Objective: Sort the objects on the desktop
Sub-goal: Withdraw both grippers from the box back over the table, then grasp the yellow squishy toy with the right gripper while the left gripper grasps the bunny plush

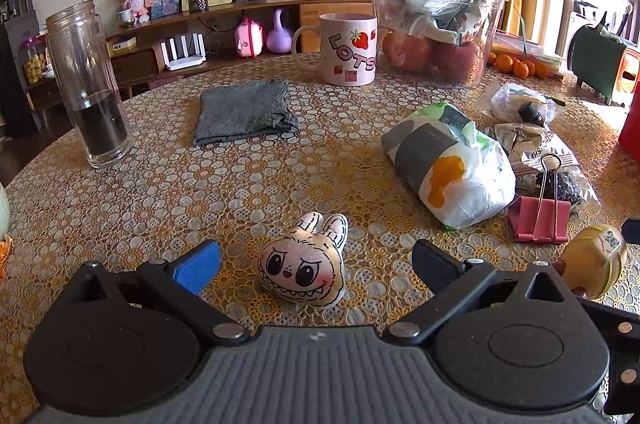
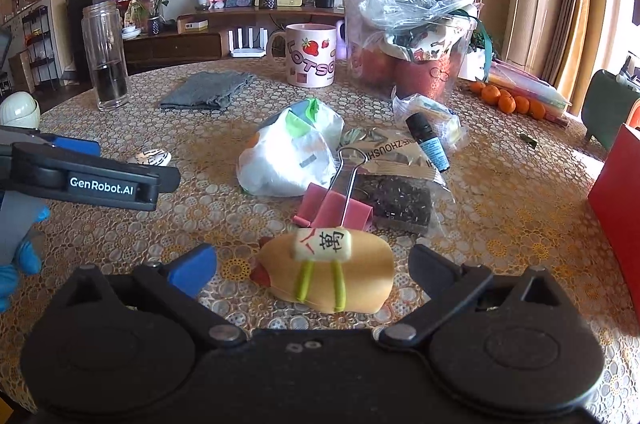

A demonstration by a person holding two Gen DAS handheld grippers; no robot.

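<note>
Left wrist view: left gripper (image 1: 316, 264) gapes wide, empty — bunny toy (image 1: 305, 268) lies between its fingers, ears pointing away. Right gripper (image 2: 312, 268) likewise wide and empty (bun toy (image 2: 328, 274) between, long axis crosswise).

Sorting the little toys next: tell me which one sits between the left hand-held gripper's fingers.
The white bunny-face toy, toothy grin, between the open left hand-held gripper. The yellow toy lies before the right hand-held gripper.
</note>
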